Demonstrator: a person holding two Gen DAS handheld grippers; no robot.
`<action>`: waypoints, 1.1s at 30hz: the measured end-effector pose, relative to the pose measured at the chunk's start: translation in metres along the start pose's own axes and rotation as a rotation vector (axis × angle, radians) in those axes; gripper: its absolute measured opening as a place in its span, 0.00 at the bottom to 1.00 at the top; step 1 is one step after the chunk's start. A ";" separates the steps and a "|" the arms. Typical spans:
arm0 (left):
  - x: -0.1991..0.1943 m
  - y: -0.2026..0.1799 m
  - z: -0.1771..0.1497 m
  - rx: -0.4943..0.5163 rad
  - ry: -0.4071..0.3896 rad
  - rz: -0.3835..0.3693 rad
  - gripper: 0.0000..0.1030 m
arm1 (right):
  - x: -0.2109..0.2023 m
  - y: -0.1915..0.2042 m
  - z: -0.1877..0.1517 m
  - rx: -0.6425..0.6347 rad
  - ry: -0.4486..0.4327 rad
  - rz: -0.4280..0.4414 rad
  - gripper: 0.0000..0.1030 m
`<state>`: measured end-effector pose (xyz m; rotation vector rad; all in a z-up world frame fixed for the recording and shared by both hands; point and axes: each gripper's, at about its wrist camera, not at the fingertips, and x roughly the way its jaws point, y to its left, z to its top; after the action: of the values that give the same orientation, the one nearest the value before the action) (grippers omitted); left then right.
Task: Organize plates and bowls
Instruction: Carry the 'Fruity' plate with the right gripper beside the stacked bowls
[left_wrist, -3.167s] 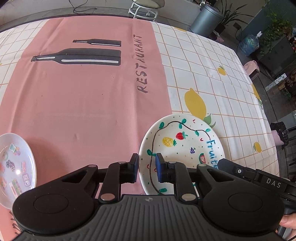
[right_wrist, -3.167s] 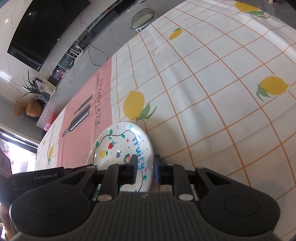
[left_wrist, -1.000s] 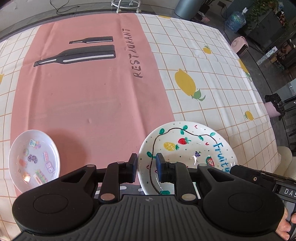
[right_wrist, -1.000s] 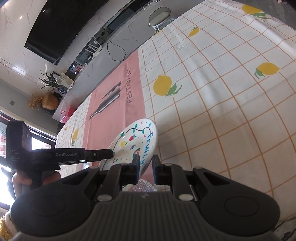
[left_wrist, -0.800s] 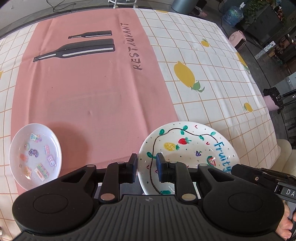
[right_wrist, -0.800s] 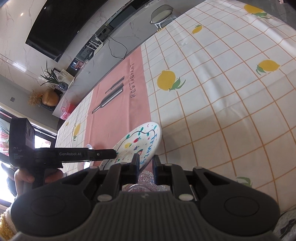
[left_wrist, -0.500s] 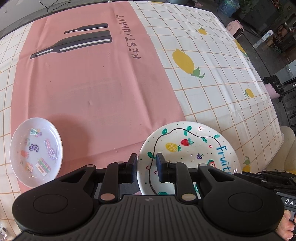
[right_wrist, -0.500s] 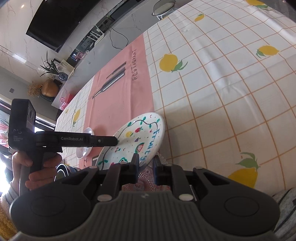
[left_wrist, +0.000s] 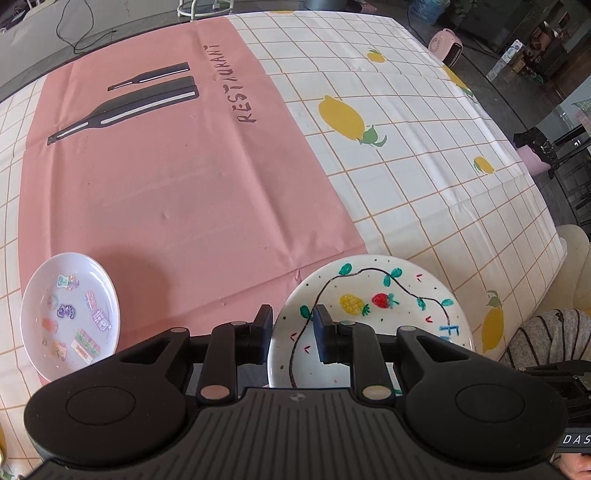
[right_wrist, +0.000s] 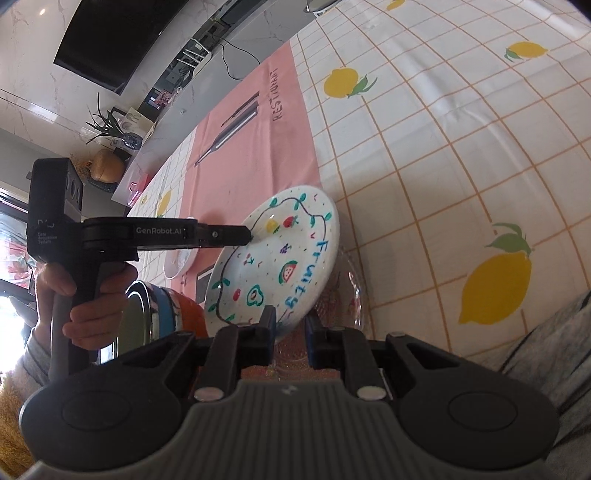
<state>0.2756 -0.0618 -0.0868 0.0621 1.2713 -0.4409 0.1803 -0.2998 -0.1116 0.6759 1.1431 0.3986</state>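
Your jaws on both sides pinch the painted plate: the left gripper takes its rim at 9 o'clock, the right gripper at 3 o'clock, so it hangs tilted above the surface. I judge two grips stop it from swinging. A glass dish lies just under it; the small plate waits well apart at 9 o'clock.

Fruit plate tilted, rim in right claw, above glass dish
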 end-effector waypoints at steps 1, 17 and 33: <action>0.000 -0.001 -0.001 0.007 -0.006 0.002 0.25 | 0.002 0.000 -0.002 0.003 0.009 -0.004 0.15; -0.003 -0.006 -0.007 -0.026 -0.049 0.009 0.26 | 0.009 0.005 -0.017 -0.007 0.051 -0.027 0.16; 0.001 -0.020 -0.017 0.030 -0.049 0.005 0.26 | 0.005 0.021 -0.033 -0.114 0.032 -0.143 0.20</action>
<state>0.2536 -0.0759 -0.0892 0.0790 1.2164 -0.4549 0.1526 -0.2718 -0.1089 0.4866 1.1824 0.3508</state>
